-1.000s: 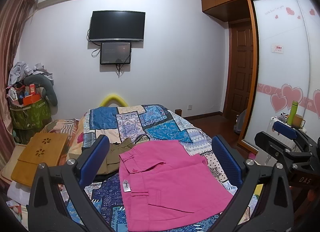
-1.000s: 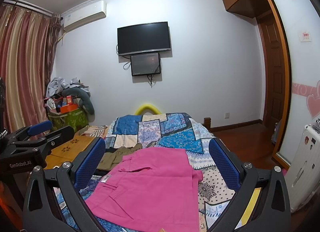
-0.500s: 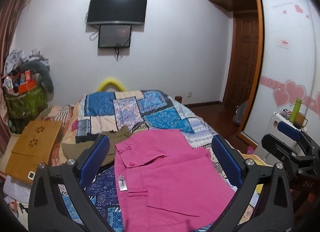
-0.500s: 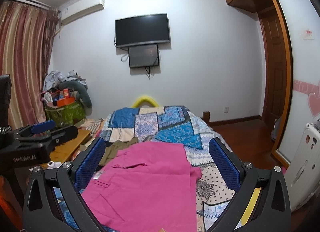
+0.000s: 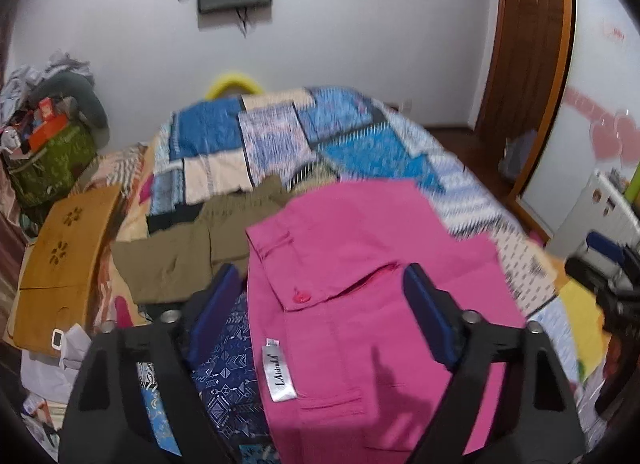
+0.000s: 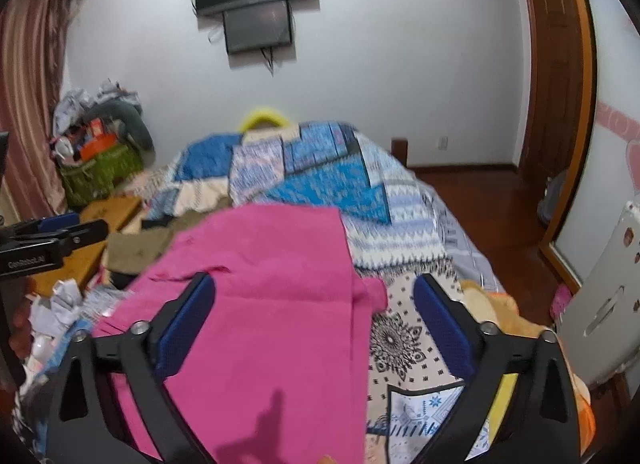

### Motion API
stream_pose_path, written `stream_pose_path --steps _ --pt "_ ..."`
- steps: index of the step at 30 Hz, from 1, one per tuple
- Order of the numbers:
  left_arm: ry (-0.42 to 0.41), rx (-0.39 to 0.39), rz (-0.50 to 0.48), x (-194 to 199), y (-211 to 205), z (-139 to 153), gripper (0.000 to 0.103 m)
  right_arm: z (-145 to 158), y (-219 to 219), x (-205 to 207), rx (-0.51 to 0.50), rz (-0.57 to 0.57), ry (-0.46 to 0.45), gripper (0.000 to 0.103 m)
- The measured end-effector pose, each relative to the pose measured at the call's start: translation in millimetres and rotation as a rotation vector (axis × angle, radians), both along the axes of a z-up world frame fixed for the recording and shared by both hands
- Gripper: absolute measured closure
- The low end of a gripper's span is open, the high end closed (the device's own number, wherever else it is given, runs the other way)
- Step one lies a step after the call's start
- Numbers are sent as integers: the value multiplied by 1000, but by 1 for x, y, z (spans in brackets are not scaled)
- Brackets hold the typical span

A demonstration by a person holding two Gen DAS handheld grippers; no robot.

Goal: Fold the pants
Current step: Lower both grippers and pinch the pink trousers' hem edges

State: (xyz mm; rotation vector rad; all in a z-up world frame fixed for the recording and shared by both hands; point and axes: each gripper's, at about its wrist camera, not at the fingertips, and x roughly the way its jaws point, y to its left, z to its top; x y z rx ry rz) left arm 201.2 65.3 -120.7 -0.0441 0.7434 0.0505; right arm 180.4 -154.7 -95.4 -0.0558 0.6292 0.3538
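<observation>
I see the pink pants (image 5: 360, 264) lying flat on the patchwork bed (image 5: 280, 136), beside olive trousers (image 5: 192, 252). My left gripper (image 5: 320, 288) and right gripper (image 6: 316, 296) hover above the pants, fingers apart and just narrowing, gripping nothing.

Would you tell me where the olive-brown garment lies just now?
In the left wrist view the olive-brown garment lies on the patchwork bedspread, just left of the pink pants and right of the wooden lap desk.
</observation>
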Motion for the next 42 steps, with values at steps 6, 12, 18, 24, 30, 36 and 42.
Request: stream_pose_path --steps 6,12,18,24,30,36,42 --pt "128 -15 -17 32 21 -39 39 -31 -10 32 -12 30 133 26" --pt "262 -72 -14 50 42 -75 56 -58 -12 58 -22 73 251 39" --pt "341 -130 -51 56 45 -99 57 -81 -12 86 25 103 379 52" --pt "376 -261 -79 62 48 -109 78 -99 -9 101 73 153 459 69" --pt "388 -242 -84 60 49 -108 92 -100 -4 97 54 210 440 92" --pt "378 -145 -63 56 45 -107 93 -99 5 95 -32 230 384 97" --pt "357 -94 -42 52 43 -111 93 -99 2 95 -38 200 370 97"
